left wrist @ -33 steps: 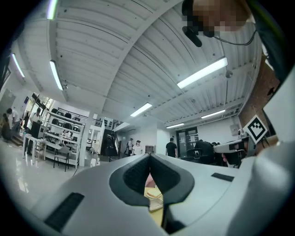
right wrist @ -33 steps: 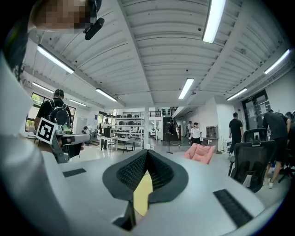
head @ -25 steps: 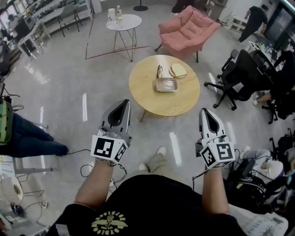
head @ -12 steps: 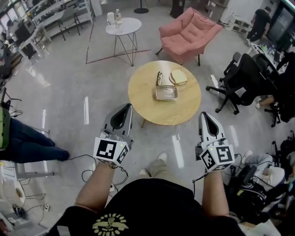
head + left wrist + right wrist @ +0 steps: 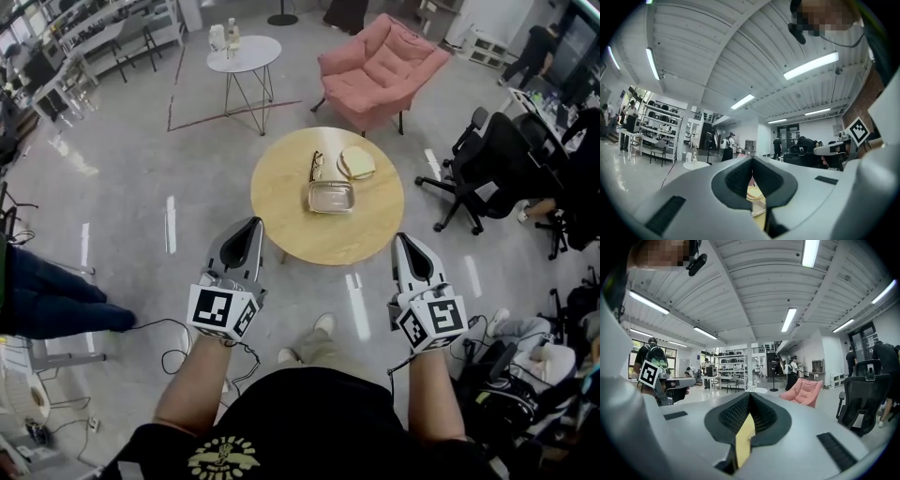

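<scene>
Left gripper (image 5: 247,234) and right gripper (image 5: 409,249) both closed, empty, held short of the round bench's (image 5: 281,202) near edge; metal tray (image 5: 331,196) mid-bench, glasses (image 5: 317,166) just behind it, nothing touched yet.

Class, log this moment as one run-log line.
left gripper: shut, empty | right gripper: shut, empty | both held short of round table | metal tray, glasses untouched

Grippers: two, the left gripper (image 5: 252,227) and the right gripper (image 5: 405,241)
Wooden table (image 5: 279,202): one
Metal tray (image 5: 332,196): one
Glasses (image 5: 316,166): one pair
Pink armchair (image 5: 380,66): one
White side table (image 5: 239,54): one
</scene>
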`<state>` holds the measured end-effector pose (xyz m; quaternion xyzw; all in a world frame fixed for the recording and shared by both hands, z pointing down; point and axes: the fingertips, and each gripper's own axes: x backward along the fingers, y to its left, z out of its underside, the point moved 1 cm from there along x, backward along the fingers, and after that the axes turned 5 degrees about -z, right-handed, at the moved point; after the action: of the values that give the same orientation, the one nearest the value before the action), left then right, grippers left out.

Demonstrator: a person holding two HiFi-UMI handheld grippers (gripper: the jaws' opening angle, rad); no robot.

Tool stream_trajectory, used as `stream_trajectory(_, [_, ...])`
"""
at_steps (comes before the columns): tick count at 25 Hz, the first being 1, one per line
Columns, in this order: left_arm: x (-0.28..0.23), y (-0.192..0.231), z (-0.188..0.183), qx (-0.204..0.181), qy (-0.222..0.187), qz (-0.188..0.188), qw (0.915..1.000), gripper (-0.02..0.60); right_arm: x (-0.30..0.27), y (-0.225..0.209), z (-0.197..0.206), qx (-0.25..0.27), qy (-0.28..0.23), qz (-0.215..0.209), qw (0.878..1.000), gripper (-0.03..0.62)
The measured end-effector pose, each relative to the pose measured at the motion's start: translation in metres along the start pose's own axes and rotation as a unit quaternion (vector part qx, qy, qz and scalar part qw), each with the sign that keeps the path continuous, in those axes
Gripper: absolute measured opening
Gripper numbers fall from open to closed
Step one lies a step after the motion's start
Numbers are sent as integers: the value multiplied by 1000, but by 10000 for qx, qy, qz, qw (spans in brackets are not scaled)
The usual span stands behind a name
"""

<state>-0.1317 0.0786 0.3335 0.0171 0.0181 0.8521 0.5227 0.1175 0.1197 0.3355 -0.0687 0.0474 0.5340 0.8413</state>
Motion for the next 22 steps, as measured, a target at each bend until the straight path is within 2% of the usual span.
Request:
stream_trajectory(9, [-40, -4, 18, 94, 94, -48, 9999, 17, -23, -36, 6, -10, 22, -117, 9999, 14])
stream_trajectory(22, [-113, -6, 13, 39, 125, -282, 9995, 17, -64, -103, -1, -105, -25, -243, 9996, 14])
